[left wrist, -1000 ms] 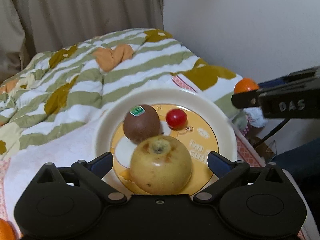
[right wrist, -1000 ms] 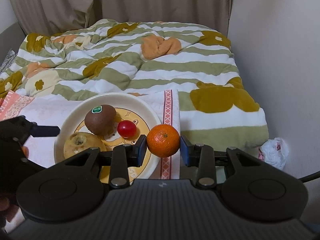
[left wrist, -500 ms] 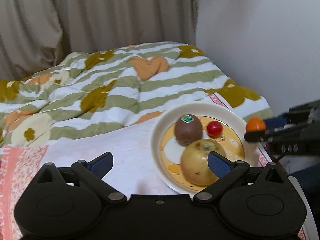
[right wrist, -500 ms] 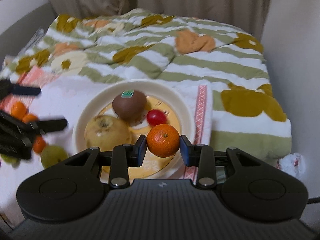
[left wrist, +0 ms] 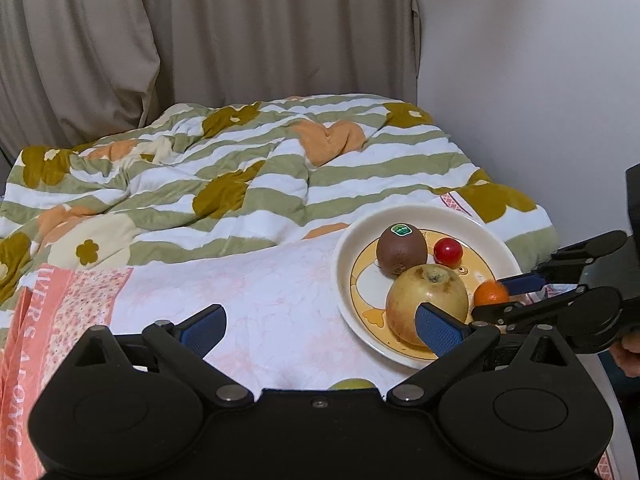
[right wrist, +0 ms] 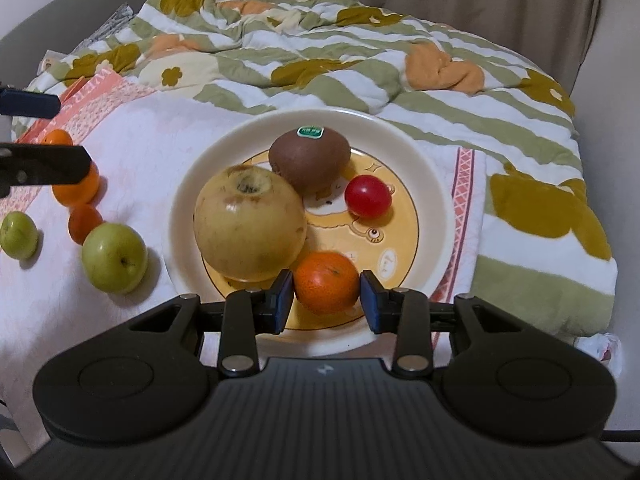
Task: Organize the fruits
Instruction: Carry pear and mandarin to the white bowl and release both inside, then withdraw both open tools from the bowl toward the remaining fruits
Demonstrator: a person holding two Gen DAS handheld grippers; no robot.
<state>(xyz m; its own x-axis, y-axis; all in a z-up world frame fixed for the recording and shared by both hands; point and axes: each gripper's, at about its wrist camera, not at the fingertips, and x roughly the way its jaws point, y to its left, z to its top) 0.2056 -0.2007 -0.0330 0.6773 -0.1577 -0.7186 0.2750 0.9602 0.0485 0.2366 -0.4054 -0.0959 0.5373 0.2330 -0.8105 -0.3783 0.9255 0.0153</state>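
A cream plate (right wrist: 436,200) (left wrist: 348,248) on the bed holds a yellow apple (right wrist: 248,224) (left wrist: 424,296), a brown kiwi (right wrist: 310,158) (left wrist: 401,245) and a red cherry tomato (right wrist: 367,196) (left wrist: 448,251). My right gripper (right wrist: 326,298) (left wrist: 496,298) is shut on a small orange (right wrist: 326,282) (left wrist: 490,293) low over the plate's near side. My left gripper (left wrist: 320,326) is open and empty, above the pink cloth left of the plate; its fingers (right wrist: 44,164) show at the left edge of the right wrist view.
Left of the plate on the pink-white cloth (right wrist: 132,128) lie two green apples (right wrist: 114,258) (right wrist: 18,234) and small oranges (right wrist: 78,184) (right wrist: 84,220). A striped flowered quilt (left wrist: 240,172) covers the bed behind. A wall stands at the right, curtains at the back.
My right gripper has carried the orange forward and down over the plate. My left gripper has pulled back and left, away from the plate.
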